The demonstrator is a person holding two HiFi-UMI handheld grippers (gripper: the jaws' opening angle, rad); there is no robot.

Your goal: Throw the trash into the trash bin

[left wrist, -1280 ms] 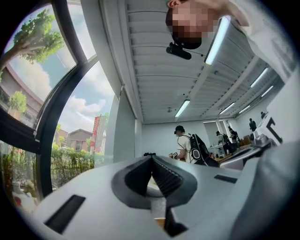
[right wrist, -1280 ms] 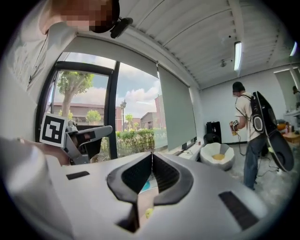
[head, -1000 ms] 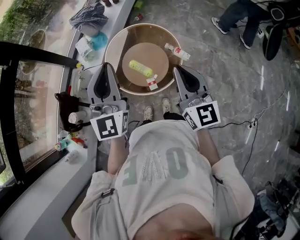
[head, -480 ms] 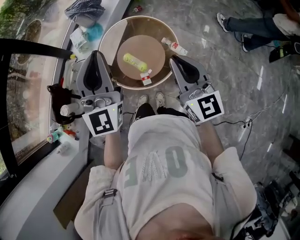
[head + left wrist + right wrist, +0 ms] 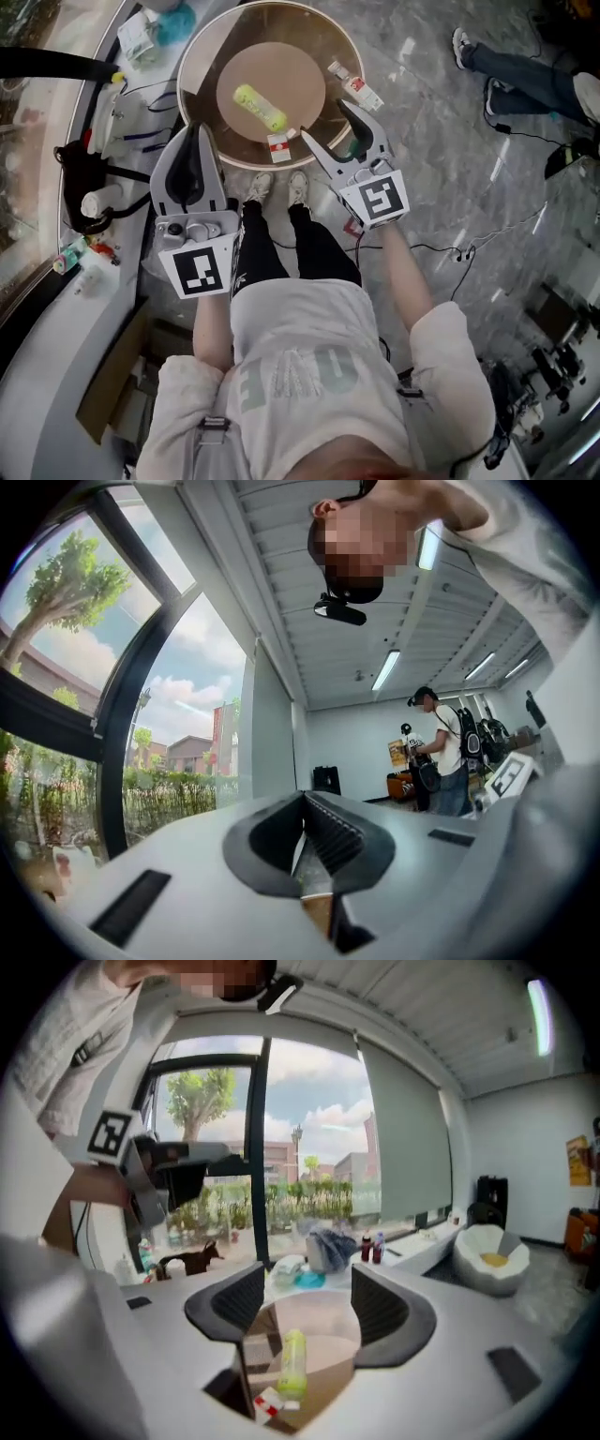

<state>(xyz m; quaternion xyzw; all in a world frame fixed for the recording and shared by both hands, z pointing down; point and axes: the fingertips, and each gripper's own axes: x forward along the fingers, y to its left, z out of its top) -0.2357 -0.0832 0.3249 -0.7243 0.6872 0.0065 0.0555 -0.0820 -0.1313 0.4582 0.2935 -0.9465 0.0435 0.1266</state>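
Observation:
A round brown table [image 5: 202, 47] lies ahead of me. On it rest a yellow-green bottle [image 5: 260, 107] [image 5: 292, 1361] and a red-and-white carton [image 5: 279, 146] [image 5: 267, 1405]. A second red-and-white carton [image 5: 356, 86] lies at the table's right rim. My right gripper [image 5: 326, 122] [image 5: 305, 1288] reaches over the near right rim. Its jaws are opening, with nothing between them; the bottle shows beyond the gap. My left gripper [image 5: 199, 129] [image 5: 302, 801] hangs at the table's near left side with its jaws together and nothing in them. No trash bin is in sight.
A window ledge [image 5: 56, 309] runs along the left with a black bag [image 5: 80, 178], a teal object [image 5: 173, 21] and small bottles. Cables cross the marble floor [image 5: 441, 169]. Another person's legs [image 5: 525, 70] stand at the top right. Cardboard [image 5: 108, 375] lies lower left.
Both grippers have sunk, the right one more, and it now reaches over the table's rim. The right jaws, shut before, now stand apart. The left jaws stay together.

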